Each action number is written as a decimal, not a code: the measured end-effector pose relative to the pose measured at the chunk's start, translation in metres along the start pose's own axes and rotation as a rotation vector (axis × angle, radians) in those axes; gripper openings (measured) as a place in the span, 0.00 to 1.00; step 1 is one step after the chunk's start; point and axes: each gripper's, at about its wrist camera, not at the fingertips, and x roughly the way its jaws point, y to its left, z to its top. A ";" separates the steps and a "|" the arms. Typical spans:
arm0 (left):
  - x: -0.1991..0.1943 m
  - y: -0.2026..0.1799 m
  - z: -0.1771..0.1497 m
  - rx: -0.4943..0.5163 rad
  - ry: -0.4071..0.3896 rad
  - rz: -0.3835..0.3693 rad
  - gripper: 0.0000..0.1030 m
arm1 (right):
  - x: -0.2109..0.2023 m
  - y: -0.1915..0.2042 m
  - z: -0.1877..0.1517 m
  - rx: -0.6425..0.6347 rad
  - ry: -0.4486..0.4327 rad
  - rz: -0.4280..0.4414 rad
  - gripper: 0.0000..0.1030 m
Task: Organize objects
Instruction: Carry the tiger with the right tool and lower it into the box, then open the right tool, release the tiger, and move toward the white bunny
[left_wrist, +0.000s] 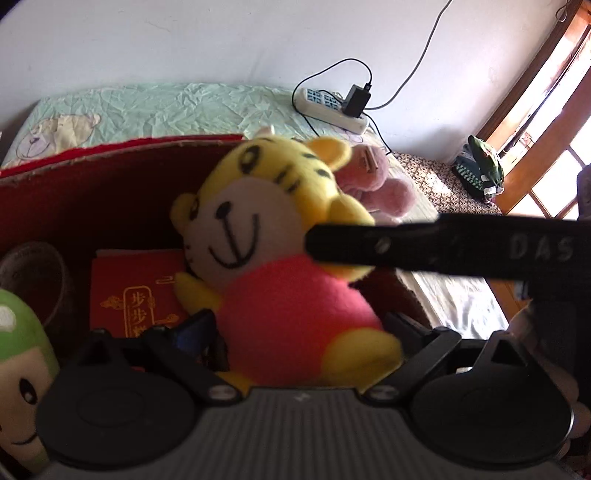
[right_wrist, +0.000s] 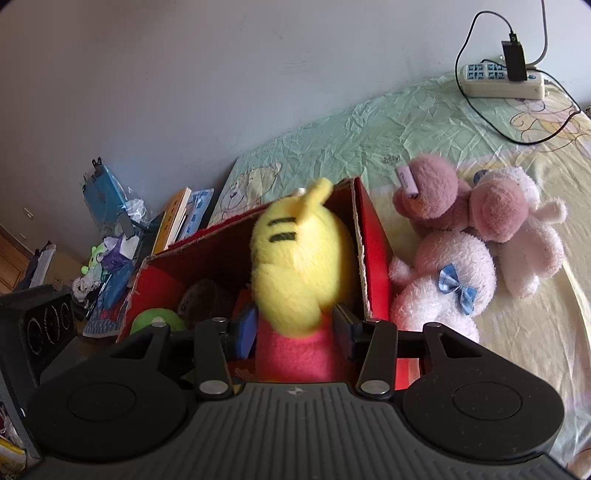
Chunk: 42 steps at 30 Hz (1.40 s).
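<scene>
Both claws are on the soft yellow tiger plush in its pink shirt (right_wrist: 295, 266): the right claw (right_wrist: 295, 328) is clenched on its pink body just below the head, and the left claw (left_wrist: 295, 332) presses in on the pink belly. The tiger stands upright, head up, hanging inside the open red cardboard box (right_wrist: 373, 240) against its right wall. Straight down looks the way, onto the red booklet (left_wrist: 136, 291) on the box floor.

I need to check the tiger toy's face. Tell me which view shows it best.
The left wrist view: the tiger toy faces the camera, smile and stripes visible, though the right hand-held gripper crosses one cheek. The right wrist view shows only the back of its head.
</scene>
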 end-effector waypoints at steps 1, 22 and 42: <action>0.000 0.001 -0.001 0.002 0.002 0.003 0.94 | -0.002 0.000 0.001 -0.001 -0.011 0.005 0.46; 0.024 -0.028 -0.001 0.025 0.074 0.175 0.99 | -0.004 -0.018 -0.016 0.009 -0.034 0.027 0.27; 0.008 -0.060 -0.002 0.022 0.009 0.384 0.99 | -0.023 -0.038 -0.014 0.002 0.019 0.170 0.27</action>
